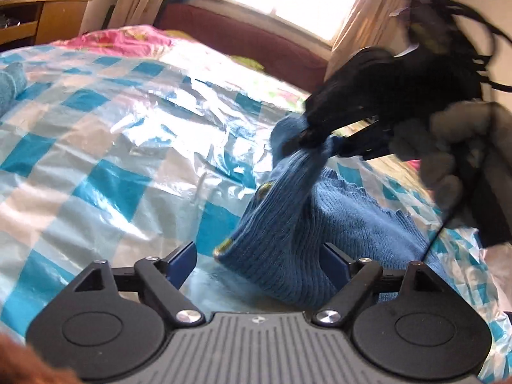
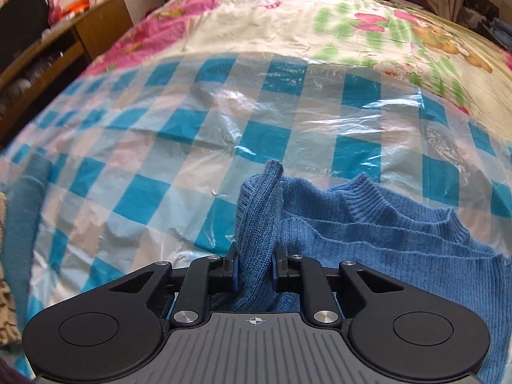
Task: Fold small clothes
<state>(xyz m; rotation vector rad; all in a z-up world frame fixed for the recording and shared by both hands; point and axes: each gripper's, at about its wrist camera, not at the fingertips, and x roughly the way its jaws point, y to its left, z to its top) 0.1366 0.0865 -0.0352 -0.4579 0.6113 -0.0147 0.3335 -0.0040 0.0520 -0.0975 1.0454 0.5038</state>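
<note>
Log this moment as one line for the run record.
stage: fold in progress | right gripper: shut on blue knit sweater, bunch lifted | left gripper: open beside sweater | surface: checkered plastic sheet on bed

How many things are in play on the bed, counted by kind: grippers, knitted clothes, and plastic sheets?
Grippers: 2, the left gripper open, the right gripper shut on the blue knitted sweater.
Knitted clothes: 2, that sweater and a teal knitted piece at the bed's left edge.
Plastic sheets: 1, the blue checkered plastic sheet.
Total: 5
</note>
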